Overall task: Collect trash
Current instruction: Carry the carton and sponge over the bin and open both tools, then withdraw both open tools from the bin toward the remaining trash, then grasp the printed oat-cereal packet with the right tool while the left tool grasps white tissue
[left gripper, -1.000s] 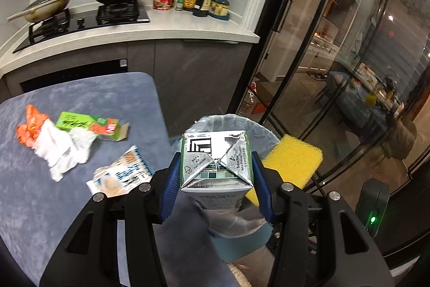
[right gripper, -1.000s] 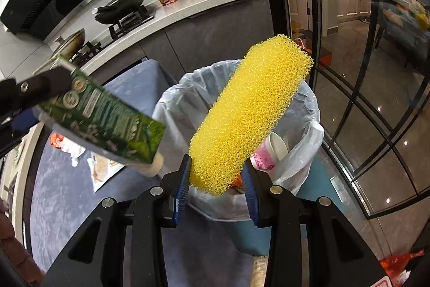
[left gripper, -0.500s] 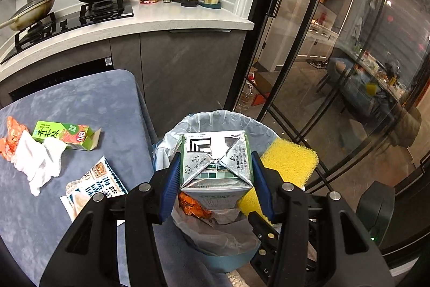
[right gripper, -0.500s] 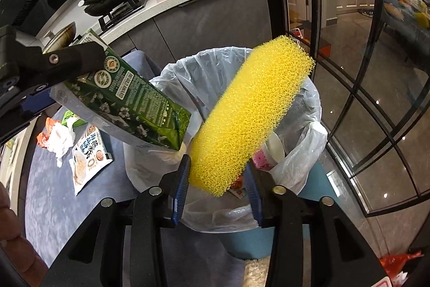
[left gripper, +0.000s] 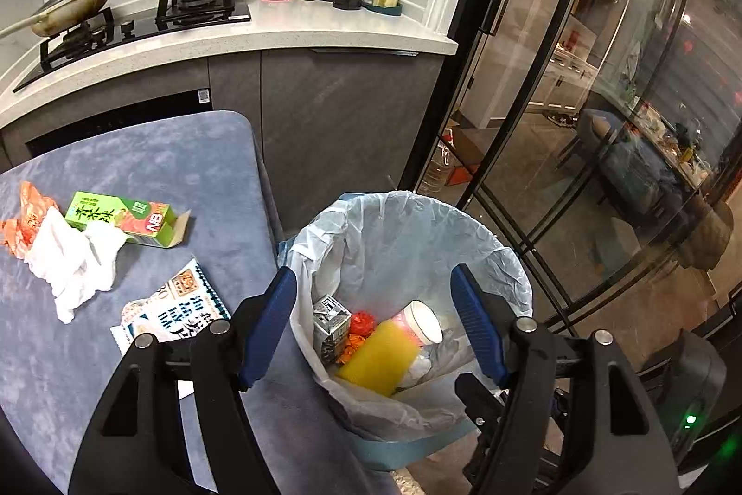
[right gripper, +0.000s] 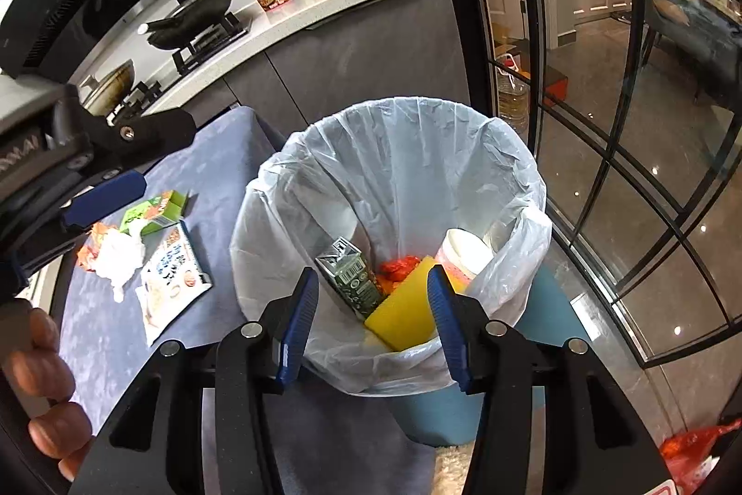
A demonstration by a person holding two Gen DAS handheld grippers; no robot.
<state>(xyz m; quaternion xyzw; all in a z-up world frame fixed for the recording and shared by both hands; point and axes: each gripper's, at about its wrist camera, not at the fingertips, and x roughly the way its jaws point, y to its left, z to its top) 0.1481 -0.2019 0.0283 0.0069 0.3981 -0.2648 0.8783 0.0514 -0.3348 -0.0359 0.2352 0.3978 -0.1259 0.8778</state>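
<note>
Left on table (left gripper: 195, 151): orange wrapper (left gripper: 23, 212), tissue (left gripper: 74, 263), green box (left gripper: 120, 216), snack packet (left gripper: 176, 309). My L gripper (left gripper: 373, 325), R gripper (right gripper: 373, 321) spread, empty. In bin (right gripper: 399, 151): carton (right gripper: 352, 277), sponge (right gripper: 408, 309), prob cup (right gripper: 463, 249). Roughly halfway.

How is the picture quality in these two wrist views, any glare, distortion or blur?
Left wrist view: strong fisheye bending of the glass door frames; bright glare on the white cup in the lined trash bin; dark corners. Right wrist view: light spots reflected on the glossy floor; the blue-padded right gripper is sharp, no motion blur.
</note>
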